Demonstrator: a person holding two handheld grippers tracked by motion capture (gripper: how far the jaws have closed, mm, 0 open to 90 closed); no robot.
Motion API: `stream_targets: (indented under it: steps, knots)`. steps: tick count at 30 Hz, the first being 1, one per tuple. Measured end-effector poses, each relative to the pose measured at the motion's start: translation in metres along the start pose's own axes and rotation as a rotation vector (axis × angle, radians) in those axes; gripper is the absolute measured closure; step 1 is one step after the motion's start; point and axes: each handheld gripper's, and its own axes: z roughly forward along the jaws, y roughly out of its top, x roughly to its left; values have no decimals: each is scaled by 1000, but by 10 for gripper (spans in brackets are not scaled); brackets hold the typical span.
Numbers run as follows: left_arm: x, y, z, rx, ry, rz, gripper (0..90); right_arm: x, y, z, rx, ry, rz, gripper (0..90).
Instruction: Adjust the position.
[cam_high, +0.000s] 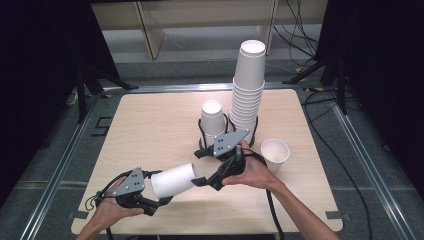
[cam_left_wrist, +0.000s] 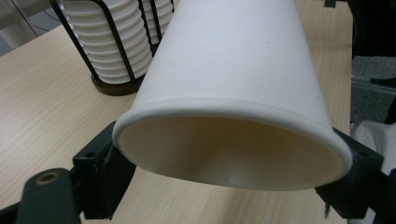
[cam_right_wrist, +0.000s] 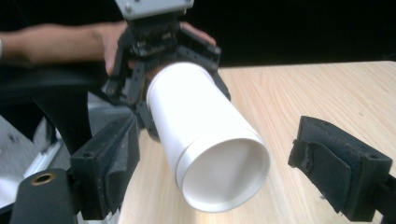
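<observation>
A white paper cup (cam_high: 172, 181) lies level above the table's front, its mouth toward my left gripper (cam_high: 156, 189). That gripper is shut on the cup's rim (cam_left_wrist: 224, 107): the pads (cam_left_wrist: 100, 172) press both sides and squeeze the mouth into an oval. My right gripper (cam_high: 202, 167) faces it from the right and stands open. In the right gripper view the cup's base (cam_right_wrist: 226, 175) sits between the two black pads (cam_right_wrist: 112, 163) with a gap on each side, and the left gripper (cam_right_wrist: 159, 42) shows behind it in a hand.
Two black wire holders stand mid-table: a tall stack of cups (cam_high: 248, 90) and a short stack (cam_high: 212, 120). One loose cup (cam_high: 275, 154) stands upright just right of my right hand. The wooden table (cam_high: 150, 125) has bare room on its left half.
</observation>
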Motion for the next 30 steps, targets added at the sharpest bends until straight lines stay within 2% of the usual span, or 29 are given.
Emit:
stream_targets:
  steps: [1,2,3,4,5,6,7,8,10,11,12,13,15,16,17,20,24,25,28,30]
  knots:
    - [-1,1,0,23,10,9,165,1,1,0,15,-15,-29,153]
    - [-1,2,0,39,14,20,166,4,2,1,40,-4,-30,153]
    - [-2,3,1,41,4,9,166,4,2,2,52,-10,-53,153]
    - [-1,4,1,63,10,29,166,6,3,3,74,-18,-66,153]
    - [-2,4,2,59,9,19,166,11,3,3,116,-25,-41,154]
    - [-2,4,2,65,-1,18,166,11,5,5,129,-23,-83,153]
    - [-2,5,2,83,3,41,165,12,6,7,147,-26,-96,154]
    - [-4,6,2,74,-1,26,166,14,7,7,166,-25,-108,154]
    - [-4,8,2,99,-7,39,166,16,9,9,186,-33,-126,154]
    - [-5,8,2,91,6,35,166,17,10,11,198,-32,-139,155]
    - [-5,9,2,95,1,32,166,18,12,12,214,-40,-149,154]
    - [-5,9,3,100,-9,35,166,19,13,13,224,-47,-159,155]
    - [-5,10,2,118,-1,50,167,20,14,15,235,-38,-161,155]
    - [-5,10,2,124,-7,48,167,20,15,15,237,-45,-179,155]
    - [-5,11,3,127,-13,49,168,20,14,17,242,-34,-167,155]
    - [-3,14,2,173,-20,67,168,20,14,21,253,-29,-171,156]
    - [-2,16,6,198,-32,66,168,20,13,24,266,-30,-175,156]
    - [-2,18,5,218,-38,81,167,19,12,25,274,-32,-178,156]
    - [-3,20,8,233,-46,92,167,19,11,29,299,-37,-185,156]
    - [-4,22,10,238,-54,105,167,19,10,31,314,-42,-208,156]
